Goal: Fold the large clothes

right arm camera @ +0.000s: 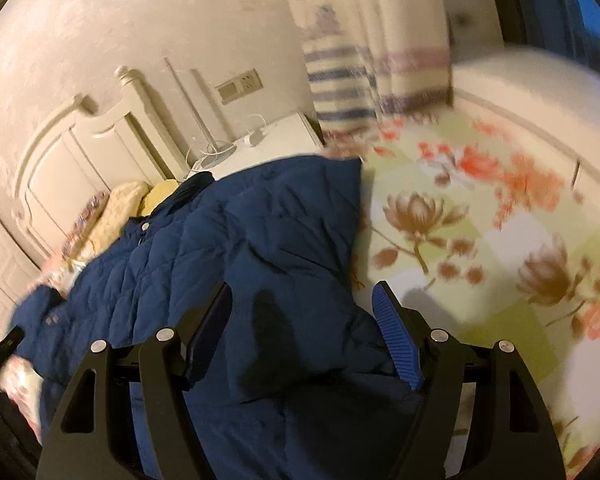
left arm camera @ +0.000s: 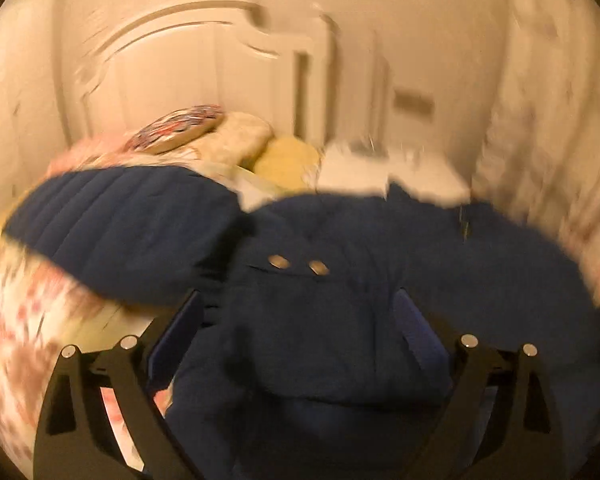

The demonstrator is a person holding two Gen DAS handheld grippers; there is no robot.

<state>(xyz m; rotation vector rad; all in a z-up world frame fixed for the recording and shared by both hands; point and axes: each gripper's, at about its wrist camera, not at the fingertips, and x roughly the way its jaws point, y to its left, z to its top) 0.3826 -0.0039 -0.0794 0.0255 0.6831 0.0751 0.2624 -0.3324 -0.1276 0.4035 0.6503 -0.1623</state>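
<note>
Left wrist view: the left gripper (left arm camera: 300,320) stands spread around a bunched fold of the quilted navy coat (left arm camera: 320,320), seemingly gathering it for a fold. Right of it, the right gripper (right arm camera: 302,312) straddles puffy padded fabric, unclenched, the coat lying on the floral bedsheet (right arm camera: 480,220).

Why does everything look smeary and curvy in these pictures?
Left wrist view: motion blur smears the headboard and floral sheet; the blue jacket stays clearer. Right wrist view: sharper at the centre, the curtain streaked. Both views: warm dim light, fisheye bending straight edges.
</note>
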